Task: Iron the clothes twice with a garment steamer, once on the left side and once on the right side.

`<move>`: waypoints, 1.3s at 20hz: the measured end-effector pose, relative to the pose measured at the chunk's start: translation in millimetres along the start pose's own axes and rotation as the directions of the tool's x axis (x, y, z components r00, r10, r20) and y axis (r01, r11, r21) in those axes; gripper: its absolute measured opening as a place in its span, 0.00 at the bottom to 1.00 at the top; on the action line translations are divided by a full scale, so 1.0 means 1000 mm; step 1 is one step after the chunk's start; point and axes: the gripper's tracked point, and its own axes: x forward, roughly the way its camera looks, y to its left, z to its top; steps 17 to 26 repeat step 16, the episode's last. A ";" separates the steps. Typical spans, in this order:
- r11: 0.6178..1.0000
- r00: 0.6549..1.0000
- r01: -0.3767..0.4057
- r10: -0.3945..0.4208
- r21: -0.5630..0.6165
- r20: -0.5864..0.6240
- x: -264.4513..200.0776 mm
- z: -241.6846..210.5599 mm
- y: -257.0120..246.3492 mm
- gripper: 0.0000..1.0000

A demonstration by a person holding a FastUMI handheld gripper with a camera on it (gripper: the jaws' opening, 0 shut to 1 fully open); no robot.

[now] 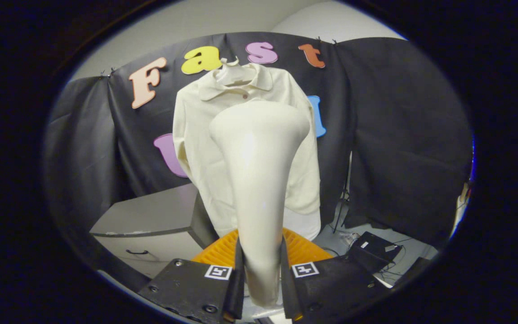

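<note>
A cream long-sleeved polo shirt (196, 135) hangs on a hanger (232, 72) against the black cloth wall, facing me. My gripper (261, 279) is shut on the handle of a cream garment steamer (259, 180). The steamer stands upright between the fingers, and its broad head (259, 123) is raised in front of the shirt's chest, just below the collar. The steamer covers the middle of the shirt. How close the head is to the fabric cannot be told. Both black fingers (236, 279) press on the lower handle.
A grey cabinet with a drawer (151, 225) stands low to the left of the shirt. An orange ribbed crate (304, 249) sits just beyond the fingers. A black box and cables (373, 249) lie on the floor to the right.
</note>
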 end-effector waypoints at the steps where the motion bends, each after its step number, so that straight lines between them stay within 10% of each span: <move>1: 1.000 1.000 0.006 -0.006 0.002 0.031 -0.010 0.009 0.003 0.34; 26: 0.996 0.984 -0.044 0.058 -0.080 0.171 -0.091 0.032 0.064 0.34</move>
